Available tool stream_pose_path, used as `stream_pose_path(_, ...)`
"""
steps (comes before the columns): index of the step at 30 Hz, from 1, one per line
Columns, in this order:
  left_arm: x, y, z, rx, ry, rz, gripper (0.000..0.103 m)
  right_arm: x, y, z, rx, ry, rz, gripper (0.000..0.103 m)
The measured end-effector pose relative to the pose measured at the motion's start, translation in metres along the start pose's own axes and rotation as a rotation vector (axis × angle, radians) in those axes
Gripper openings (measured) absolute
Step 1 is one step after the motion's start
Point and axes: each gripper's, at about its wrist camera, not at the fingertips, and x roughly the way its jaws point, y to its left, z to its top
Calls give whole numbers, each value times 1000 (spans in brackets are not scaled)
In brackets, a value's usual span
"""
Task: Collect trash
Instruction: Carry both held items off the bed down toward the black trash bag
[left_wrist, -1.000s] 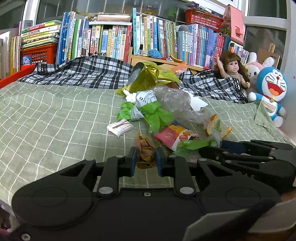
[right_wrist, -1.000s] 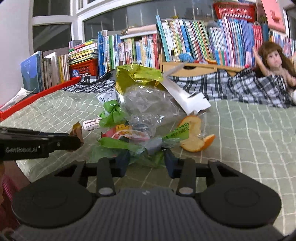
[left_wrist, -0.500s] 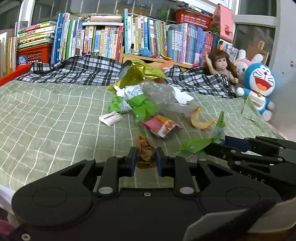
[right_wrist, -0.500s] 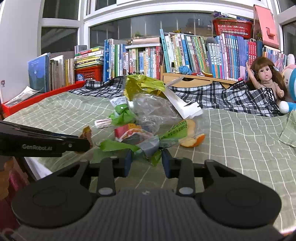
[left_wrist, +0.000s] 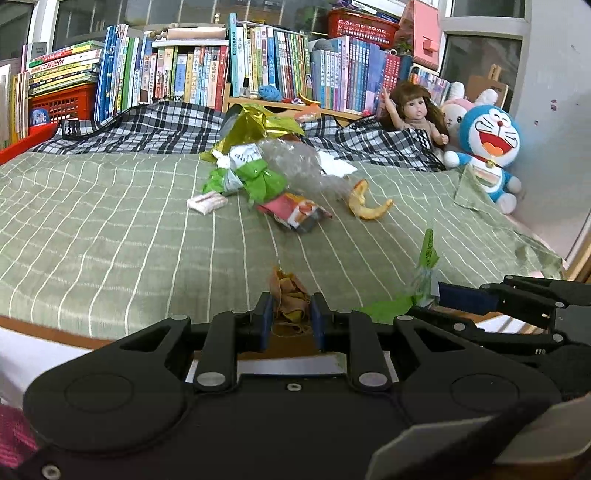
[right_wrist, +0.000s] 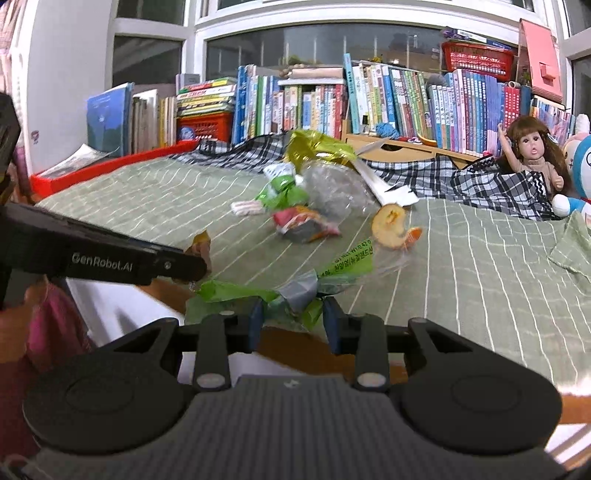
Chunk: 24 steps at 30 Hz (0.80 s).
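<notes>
Both my tongs carry trash at the near edge of the bed

My left tongs (left_wrist: 290, 320) pinch a crumpled brown scrap (left_wrist: 290, 298) between the blue pads, and my right tongs (right_wrist: 291, 322), their jaws narrowed a little in the last moment, grip a crinkled green and clear wrapper (right_wrist: 295, 288) that juts out ahead of the tips and off to their left. Beyond both tips, on the green checked bed cover (left_wrist: 110, 229), the rest of the trash lies in a heap: a red snack packet (left_wrist: 295, 214), an orange peel (left_wrist: 365, 203) to its right, a small white wrapper (left_wrist: 207, 202) to its left, and behind them green wrappers (left_wrist: 255, 179), a clear crumpled bag (left_wrist: 295, 162) and gold foil (left_wrist: 255, 125). Books and toys line the far side
</notes>
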Motion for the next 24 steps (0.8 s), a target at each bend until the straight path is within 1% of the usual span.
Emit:
stream_pose_path(6, -14, -1, -19, -3, 28, -7, 21, -13, 11, -19, -20, 57, 27, 40)
stream_pose_path(11, -18, 0, -40, -10, 78, -5, 21, -17, 18, -32, -20, 101, 47, 39)
stream_pose_path(15, -14, 0, -55, -12, 126, -1, 20, -17, 24, -47, -35, 147, 54, 39)
stream_pose_path(21, -3, -2, -75, 4, 204, 6, 21, -10, 28, -66, -22, 213, 71, 39)
stream_pose_path(24, 5, -1, -84, -4, 247, 10, 20, -5, 28, -75, -14, 247, 77, 39)
